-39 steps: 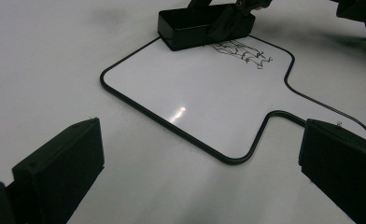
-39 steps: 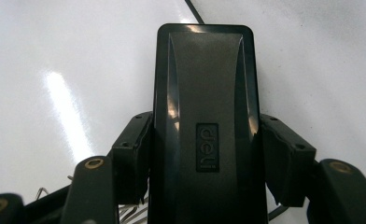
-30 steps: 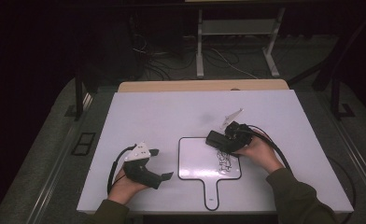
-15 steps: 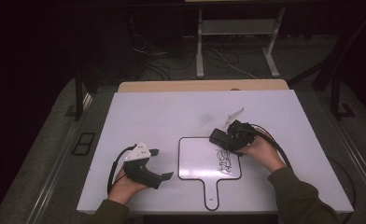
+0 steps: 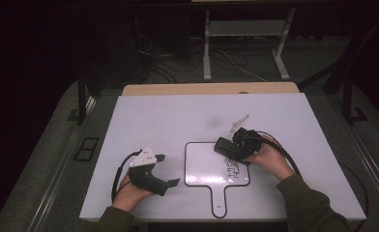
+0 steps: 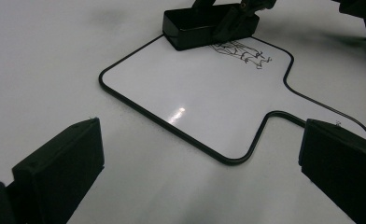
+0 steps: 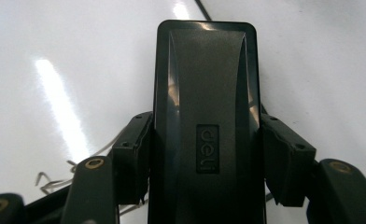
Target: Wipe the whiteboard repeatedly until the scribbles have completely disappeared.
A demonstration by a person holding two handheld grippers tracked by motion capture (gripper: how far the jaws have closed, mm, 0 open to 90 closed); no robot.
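While the left gripper (image 5: 164,170) rests idle near the table's (image 5: 153,116) front-left edge, jaws spread and empty, the right gripper (image 5: 233,147) pinches a black eraser (image 5: 225,146) flat on the whiteboard paddle's (image 5: 202,166) upper right corner, apparently placed to wipe the scribble (image 5: 233,168).

White table (image 5: 178,116), glossy top, room lights glinting off it in the gripper views. A strip of pale wood (image 5: 209,89) runs along its far edge. Lying flat on it, toward the near side and a little right of centre, is a small paddle-shaped whiteboard (image 5: 204,164) with a thin black rim, its handle pointing at the near edge. Black scribbles (image 5: 232,166) mark the board's right part, and a black eraser (image 5: 224,146) sits at its far right corner.
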